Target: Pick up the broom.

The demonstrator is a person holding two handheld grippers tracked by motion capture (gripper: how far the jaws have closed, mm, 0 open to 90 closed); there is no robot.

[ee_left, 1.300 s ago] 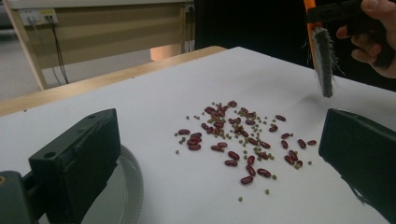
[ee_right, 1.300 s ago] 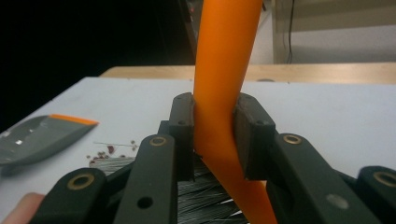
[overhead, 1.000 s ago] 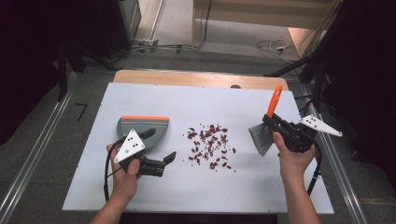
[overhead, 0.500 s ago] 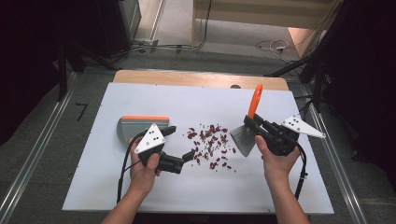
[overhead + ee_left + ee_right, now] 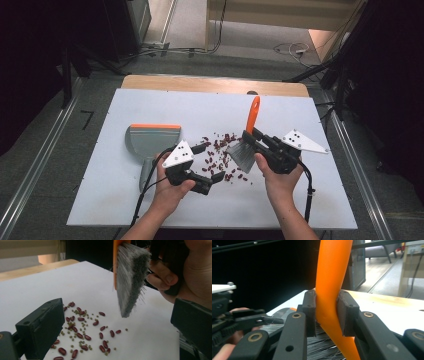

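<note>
Right gripper (image 5: 248, 138) clamps the brush (image 5: 245, 145) (orange handle up) beside scattered beans (image 5: 220, 150).

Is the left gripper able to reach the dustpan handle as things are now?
Probably yes. The left gripper has open, empty jaws, and the dustpan lies just beside that hand with bare table between; the jaws point toward the beans, so it must turn.

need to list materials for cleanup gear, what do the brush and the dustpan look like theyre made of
Brush: the orange handle looks like smooth moulded plastic with a soft sheen where the right hand-held gripper clamps it; the grey bristles look like fine synthetic fibre, with loose strands at the tip.
Dustpan: probably matt grey plastic, with an orange strip along its far edge; the high view is too coarse to be sure.
</note>
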